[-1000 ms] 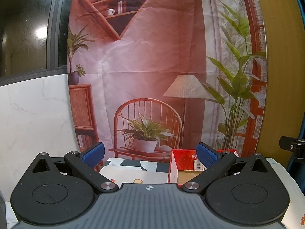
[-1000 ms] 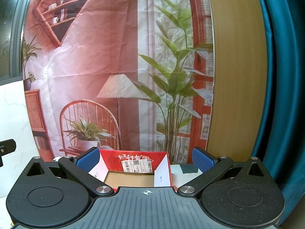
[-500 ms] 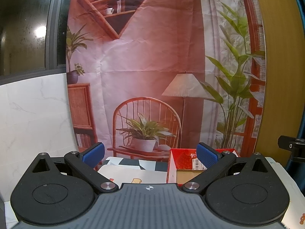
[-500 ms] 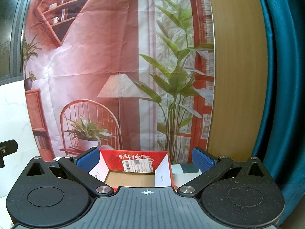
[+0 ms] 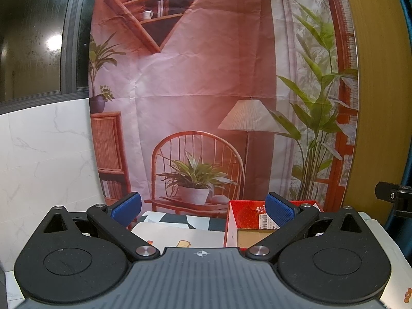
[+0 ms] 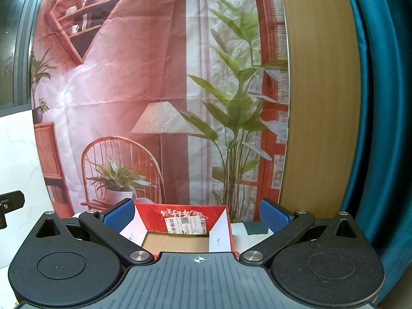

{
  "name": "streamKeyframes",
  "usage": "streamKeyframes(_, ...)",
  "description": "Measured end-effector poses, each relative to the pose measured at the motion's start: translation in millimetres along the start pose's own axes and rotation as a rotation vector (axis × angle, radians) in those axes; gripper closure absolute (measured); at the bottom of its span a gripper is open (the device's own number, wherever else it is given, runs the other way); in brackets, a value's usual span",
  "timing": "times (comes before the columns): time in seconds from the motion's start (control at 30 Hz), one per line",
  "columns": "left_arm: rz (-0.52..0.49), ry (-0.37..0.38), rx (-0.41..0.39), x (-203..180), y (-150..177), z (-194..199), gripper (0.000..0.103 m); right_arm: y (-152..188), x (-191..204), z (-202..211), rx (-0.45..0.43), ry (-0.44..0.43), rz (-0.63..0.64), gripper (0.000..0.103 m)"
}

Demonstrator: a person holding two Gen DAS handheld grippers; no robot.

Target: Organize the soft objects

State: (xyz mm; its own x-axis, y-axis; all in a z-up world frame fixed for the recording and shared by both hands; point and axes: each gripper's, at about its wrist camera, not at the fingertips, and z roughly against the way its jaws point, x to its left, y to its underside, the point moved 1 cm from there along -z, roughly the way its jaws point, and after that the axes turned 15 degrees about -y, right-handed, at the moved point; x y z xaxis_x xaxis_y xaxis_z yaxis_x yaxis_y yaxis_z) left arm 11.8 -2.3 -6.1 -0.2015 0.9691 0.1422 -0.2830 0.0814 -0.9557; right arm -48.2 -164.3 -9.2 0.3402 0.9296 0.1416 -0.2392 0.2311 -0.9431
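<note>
Item: red cardboard box [image 6: 184, 228], open-topped, at 12 o'clock of right gripper [image 6: 197, 212]; at 1 o'clock of left gripper [image 5: 203, 206]. Both jaws apart, empty. Soft objects unseen; handling and hold point cannot be judged.

Left tool [image 5: 203, 207] and right tool [image 6: 197, 215] level, pads wide apart, empty.

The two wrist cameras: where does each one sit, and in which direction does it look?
Left wrist: on the left gripper, facing the printed backdrop; its open fingers show, red box ahead to the right.
Right wrist: on the right gripper, same direction; open fingers frame the red box.
Shared: backdrop and box.
</note>
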Motion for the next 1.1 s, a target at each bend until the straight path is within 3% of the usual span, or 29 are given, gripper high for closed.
streamKeyframes(0.73, -0.003, -0.006, 0.028, -3.6, 7.4, -7.5, 0.0, 2.2, 1.2, -1.6, -0.004, -0.014, 0.004, 0.0)
streamKeyframes(0.93, -0.04, -0.018, 0.111, -14.5, 34.9, -36.5, 0.0, 25.7, -8.6, -18.5, 0.02, -0.038, -0.016, 0.0)
streamKeyframes(1.1, -0.096, -0.008, 0.148, -31.5, 74.5, -61.1, 0.0, 67.1, -18.3, -50.7, 0.106, -0.065, -0.05, 0.0)
